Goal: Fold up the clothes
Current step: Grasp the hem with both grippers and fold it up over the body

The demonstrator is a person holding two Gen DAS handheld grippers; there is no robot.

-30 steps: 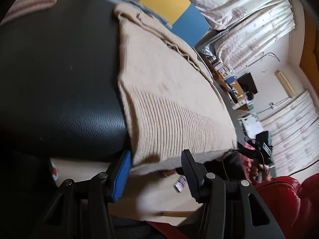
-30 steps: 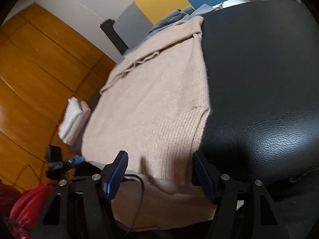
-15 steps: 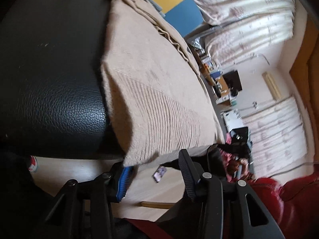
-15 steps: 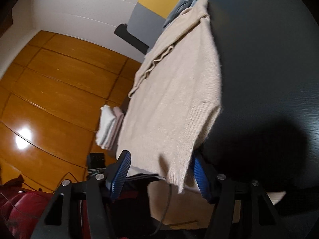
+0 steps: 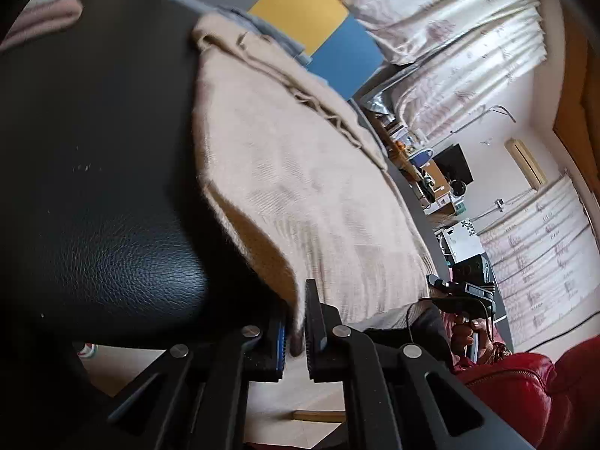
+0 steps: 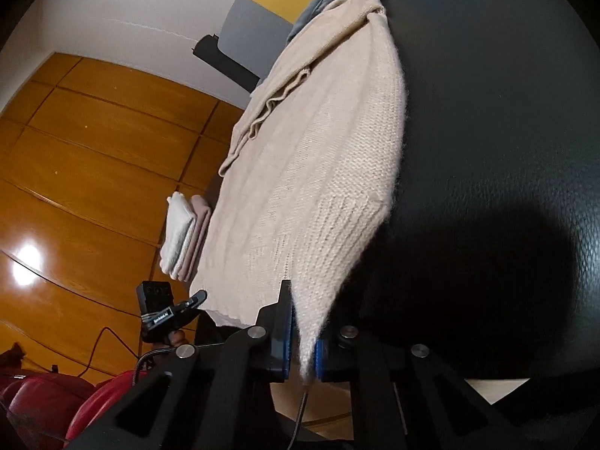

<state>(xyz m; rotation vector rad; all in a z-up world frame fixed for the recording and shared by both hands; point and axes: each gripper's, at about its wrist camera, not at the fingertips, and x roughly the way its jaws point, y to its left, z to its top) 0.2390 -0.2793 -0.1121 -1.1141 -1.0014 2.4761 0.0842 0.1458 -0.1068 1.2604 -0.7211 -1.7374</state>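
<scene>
Both hem corners of beige sweater pinched: left gripper and right gripper clenched on ribbed edge. Lifted off black surface, likely for folding hem toward collar.

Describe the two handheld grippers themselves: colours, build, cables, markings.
Both are black plastic frames with angular cut-outs and round silver screw heads. The left gripper and right gripper have black fingers lined with blue ribbed pads. Seen from the right wrist view, the other unit carries a small black camera box, a white-lettered label too small to read, and a black cable. A patterned sleeve shows.
</scene>
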